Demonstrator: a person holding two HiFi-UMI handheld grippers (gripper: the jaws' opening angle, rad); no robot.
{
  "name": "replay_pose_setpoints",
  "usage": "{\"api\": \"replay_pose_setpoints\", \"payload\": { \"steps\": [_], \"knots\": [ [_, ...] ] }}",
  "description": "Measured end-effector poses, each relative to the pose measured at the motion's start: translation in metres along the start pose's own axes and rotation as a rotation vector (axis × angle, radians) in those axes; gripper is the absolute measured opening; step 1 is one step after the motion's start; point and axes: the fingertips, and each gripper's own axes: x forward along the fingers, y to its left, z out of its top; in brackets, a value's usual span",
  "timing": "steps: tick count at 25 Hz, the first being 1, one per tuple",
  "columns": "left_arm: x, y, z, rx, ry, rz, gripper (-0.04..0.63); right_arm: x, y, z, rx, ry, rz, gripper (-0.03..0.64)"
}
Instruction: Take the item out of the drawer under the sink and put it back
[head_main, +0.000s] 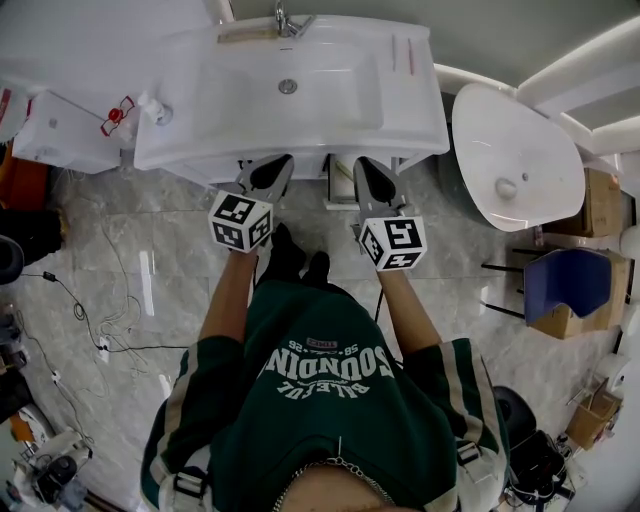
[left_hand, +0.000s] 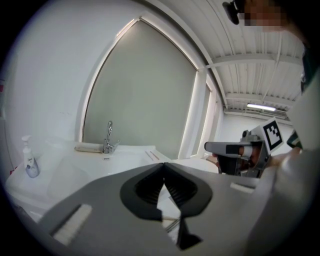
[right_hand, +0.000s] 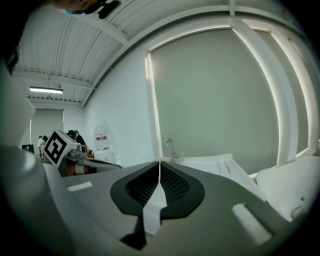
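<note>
Head view: stands square to the sink (head_main: 180, 150), left gripper (head_main: 270, 172) and right gripper (head_main: 367, 172) held side by side, tips just at the basin's front edge. Shows no open drawer beneath that edge and no item anywhere. Puts the item, by judgement, inside the closed drawer, hidden under the overhang. Reads as the very first step: reaching for the drawer front, nothing taken out yet.

Left gripper view: looks across the sink top toward the faucet (left_hand: 108, 138) and a soap bottle (left_hand: 31, 161). Finds the left gripper (left_hand: 163, 167) with its tips pressed together and nothing between them. Catches the right gripper (left_hand: 210, 147) close by at the right.

Right gripper view: finds the right gripper (right_hand: 159, 164) fully closed and empty as well, with the faucet (right_hand: 170, 146) beyond.

Next move, probably: calls for dropping lower beneath the sink edge, parting one gripper's jaws, then pinching or hooking the drawer front and drawing it straight out.
</note>
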Motion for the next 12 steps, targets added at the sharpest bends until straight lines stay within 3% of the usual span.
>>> {"api": "replay_pose_setpoints", "payload": {
  "steps": [12],
  "knots": [
    [0.012,0.008,-0.055,-0.025,0.088,-0.019,0.051,-0.006,-0.021,-0.068,0.028,0.127,-0.027,0.003]
  ]
}}
